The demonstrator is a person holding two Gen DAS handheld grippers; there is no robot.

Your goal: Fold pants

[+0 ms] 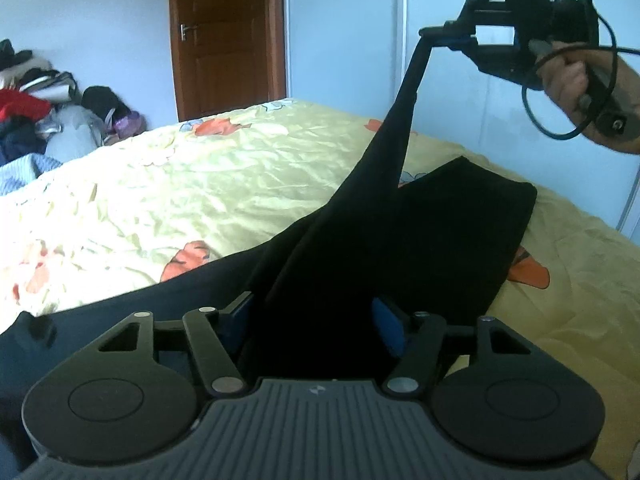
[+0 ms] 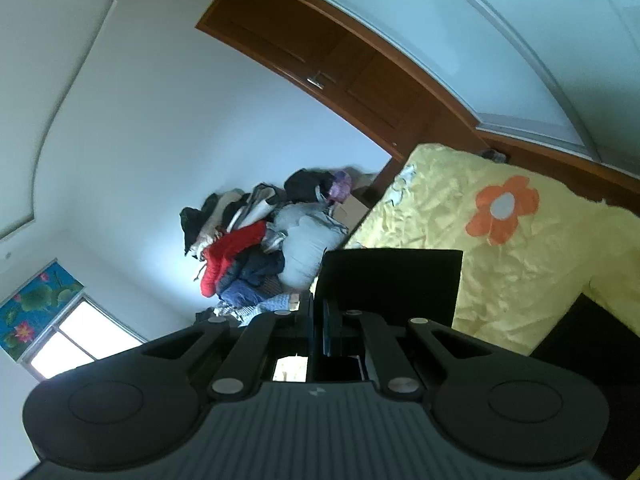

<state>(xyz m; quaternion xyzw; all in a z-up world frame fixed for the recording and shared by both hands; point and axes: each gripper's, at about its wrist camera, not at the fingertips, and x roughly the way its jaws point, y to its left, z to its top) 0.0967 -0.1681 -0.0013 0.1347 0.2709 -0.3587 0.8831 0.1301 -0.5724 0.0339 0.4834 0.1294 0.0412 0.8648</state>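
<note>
Black pants [image 1: 440, 232] lie on the yellow flowered bedspread [image 1: 200, 184]. My left gripper [image 1: 316, 320] sits low over the waist end, its blue-padded fingers wide apart with black cloth between them. My right gripper [image 1: 434, 34] is high at the upper right, shut on the end of one pant leg [image 1: 404, 112], which hangs stretched down to the bed. In the right wrist view the right gripper [image 2: 318, 324] is shut on the black cloth [image 2: 390, 280], which sticks out past the fingertips.
A pile of clothes and bags [image 1: 48, 112] lies at the far left beside the bed, also in the right wrist view [image 2: 260, 248]. A brown door [image 1: 228, 36] stands behind the bed. A white wardrobe [image 1: 500, 128] runs along the right side.
</note>
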